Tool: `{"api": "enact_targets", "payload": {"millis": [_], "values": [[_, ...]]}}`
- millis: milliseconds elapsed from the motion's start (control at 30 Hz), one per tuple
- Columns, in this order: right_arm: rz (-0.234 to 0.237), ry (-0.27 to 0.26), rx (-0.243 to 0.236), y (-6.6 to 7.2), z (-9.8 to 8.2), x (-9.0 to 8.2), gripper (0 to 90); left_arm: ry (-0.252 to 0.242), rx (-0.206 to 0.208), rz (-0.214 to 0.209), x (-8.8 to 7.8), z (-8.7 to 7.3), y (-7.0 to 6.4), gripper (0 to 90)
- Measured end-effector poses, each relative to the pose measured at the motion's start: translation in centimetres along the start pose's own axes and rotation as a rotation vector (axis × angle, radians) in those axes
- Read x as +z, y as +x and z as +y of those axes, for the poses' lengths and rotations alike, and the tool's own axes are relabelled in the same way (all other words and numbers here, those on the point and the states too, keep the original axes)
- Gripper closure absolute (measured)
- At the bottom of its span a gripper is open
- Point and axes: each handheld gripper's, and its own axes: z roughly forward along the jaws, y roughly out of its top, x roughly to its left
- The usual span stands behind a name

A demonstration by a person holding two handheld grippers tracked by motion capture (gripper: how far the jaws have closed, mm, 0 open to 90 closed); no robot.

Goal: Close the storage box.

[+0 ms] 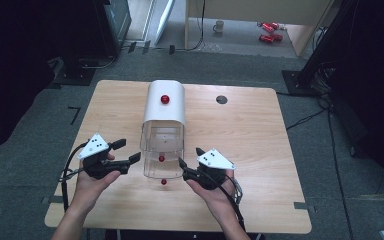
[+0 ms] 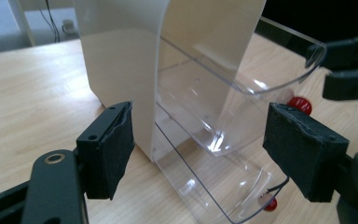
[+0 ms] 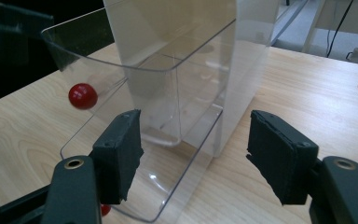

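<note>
White drawer cabinet (image 1: 164, 102) mid-table — 2 clear drawers (image 1: 161, 152) pulled out

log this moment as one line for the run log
left gripper: open, left of clear drawers | right gripper: open, right of them | both drawers pulled out of white cabinet | nothing gripped

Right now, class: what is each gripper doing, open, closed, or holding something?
Left gripper: open, holding nothing.
Right gripper: open, holding nothing.
</note>
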Motion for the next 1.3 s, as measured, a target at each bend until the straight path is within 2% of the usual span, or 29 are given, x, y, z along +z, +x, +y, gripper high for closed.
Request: {"api": "enact_targets", "payload": {"millis": [67, 133, 267, 600, 767, 933, 1167, 1300], "values": [[0.002, -0.001, 0.0, 0.0, 0.1, 0.3, 35.1, 0.016, 0.008, -0.003, 0.4, -0.2, -0.1, 24.5], [0.009, 0.0, -0.003, -0.3, 0.3, 1.0, 31.2, 0.027, 0.018, 0.001, 1.1, -0.4, -0.1, 24.3], [0.037, 0.021, -0.022, -0.7, 0.5, 1.6, 27.0, 0.021, 0.003, 0.011, 1.5, -0.4, 0.3, 24.6], [0.032, -0.002, -0.025, -1.3, 1.5, 2.1, 28.2, 0.002, 0.001, 0.028, 2.1, 0.4, 0.5, 24.7], [0.03, 0.001, -0.027, -1.4, 1.9, 2.9, 28.3, -0.017, -0.01, 0.046, 2.4, 1.0, 0.7, 24.9], [0.024, 0.003, -0.021, -1.8, 2.1, 3.9, 28.5, -0.016, -0.023, 0.071, 3.2, 1.6, 1.1, 25.1], [0.024, 0.009, -0.02, -2.4, 2.3, 5.0, 28.1, -0.015, -0.035, 0.093, 3.8, 2.0, 1.4, 25.9], [0.03, 0.006, -0.013, -2.7, 2.5, 5.4, 29.1, -0.024, -0.055, 0.104, 4.1, 2.0, 1.6, 26.1]]}}
